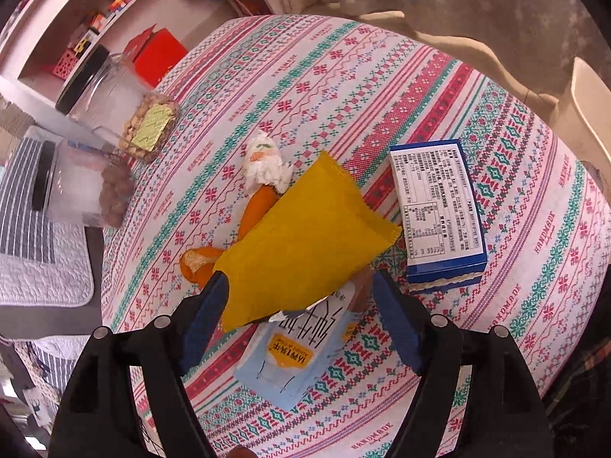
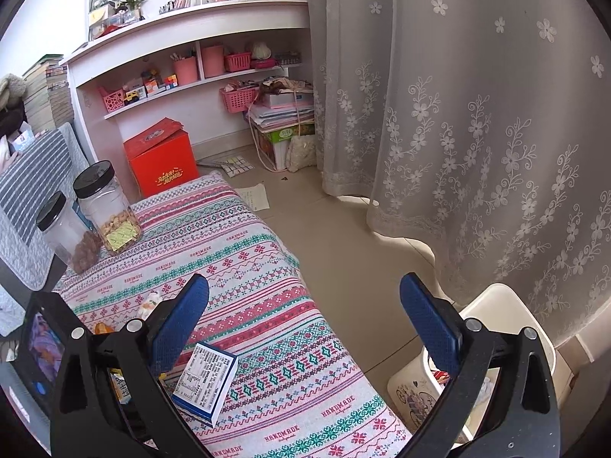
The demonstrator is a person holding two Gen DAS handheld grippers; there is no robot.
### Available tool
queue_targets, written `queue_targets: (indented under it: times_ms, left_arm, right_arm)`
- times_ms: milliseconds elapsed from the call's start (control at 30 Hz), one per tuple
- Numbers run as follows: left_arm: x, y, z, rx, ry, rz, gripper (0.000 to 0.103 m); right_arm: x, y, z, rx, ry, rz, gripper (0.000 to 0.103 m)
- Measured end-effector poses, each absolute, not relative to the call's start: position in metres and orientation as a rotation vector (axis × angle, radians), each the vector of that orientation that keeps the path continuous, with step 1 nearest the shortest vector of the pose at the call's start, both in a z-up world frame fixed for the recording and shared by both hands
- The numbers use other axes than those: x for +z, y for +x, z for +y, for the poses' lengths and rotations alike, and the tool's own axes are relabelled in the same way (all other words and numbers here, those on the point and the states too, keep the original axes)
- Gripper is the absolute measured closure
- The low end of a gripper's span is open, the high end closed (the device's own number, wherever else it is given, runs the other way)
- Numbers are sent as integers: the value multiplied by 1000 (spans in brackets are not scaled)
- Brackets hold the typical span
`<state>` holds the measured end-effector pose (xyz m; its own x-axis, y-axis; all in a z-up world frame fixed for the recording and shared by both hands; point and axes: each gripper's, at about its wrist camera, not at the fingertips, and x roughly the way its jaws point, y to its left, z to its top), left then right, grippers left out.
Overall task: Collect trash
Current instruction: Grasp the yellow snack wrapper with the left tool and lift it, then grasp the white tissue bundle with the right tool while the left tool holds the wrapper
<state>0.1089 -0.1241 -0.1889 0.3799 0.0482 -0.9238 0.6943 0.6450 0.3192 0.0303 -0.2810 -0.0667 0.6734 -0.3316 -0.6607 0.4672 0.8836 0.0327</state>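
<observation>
In the left wrist view a yellow snack wrapper (image 1: 305,244) lies on the patterned tablecloth (image 1: 382,87), over a light-blue milk carton (image 1: 294,358). Orange peel (image 1: 259,206) and a crumpled tissue (image 1: 265,164) lie behind it. My left gripper (image 1: 301,305) is open, its fingers either side of the wrapper's near end. A blue-and-white box (image 1: 439,210) lies to the right; it also shows in the right wrist view (image 2: 208,381). My right gripper (image 2: 301,316) is open and empty above the table's right edge. A white trash bin (image 2: 488,343) stands on the floor below it.
Two clear jars with black lids (image 2: 103,206) stand at the table's far left. A red box (image 2: 160,160) sits on the floor behind. A lace curtain (image 2: 477,114) hangs on the right. Shelves (image 2: 191,68) line the back wall.
</observation>
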Motion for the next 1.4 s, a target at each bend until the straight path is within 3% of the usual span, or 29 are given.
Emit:
queue_targets:
  times_ms: [167, 200, 267, 300, 367, 433, 767, 1033, 1100, 1267, 1400]
  left_arm:
    - [-206, 140, -134, -431, 743, 1124, 29]
    - [-209, 148, -132, -426, 695, 1141, 35]
    - [-211, 160, -126, -444, 595, 1185, 64]
    - [-210, 164, -122, -451, 547, 1194, 68]
    - [-203, 171, -111, -455, 437, 1201, 90]
    - [-191, 178, -96, -446, 331, 1190, 94]
    - [-106, 163, -26, -365, 3, 1040, 98]
    - [-27, 114, 23, -282, -214, 848, 97]
    - [-20, 105, 30, -280, -243, 813, 97]
    - [-23, 109, 41, -248, -255, 809, 97]
    - [-23, 115, 59, -215, -281, 801, 97]
  right_arm:
    - [-70, 36, -279, -451, 190, 717, 7]
    - [-71, 37, -278, -451, 188, 718, 7]
    - [-72, 38, -278, -450, 186, 725, 7]
    - [-73, 39, -278, -447, 189, 731, 7]
    - [-76, 41, -278, -446, 191, 741, 7]
    - [-77, 42, -277, -442, 195, 745, 7]
    - [-84, 48, -254, -355, 171, 773, 7]
    - [-102, 115, -207, -81, 234, 987, 7]
    - [-115, 143, -195, -31, 284, 1064, 10]
    - [-168, 194, -180, -23, 438, 1230, 31]
    - [-202, 212, -173, -65, 445, 1276, 38]
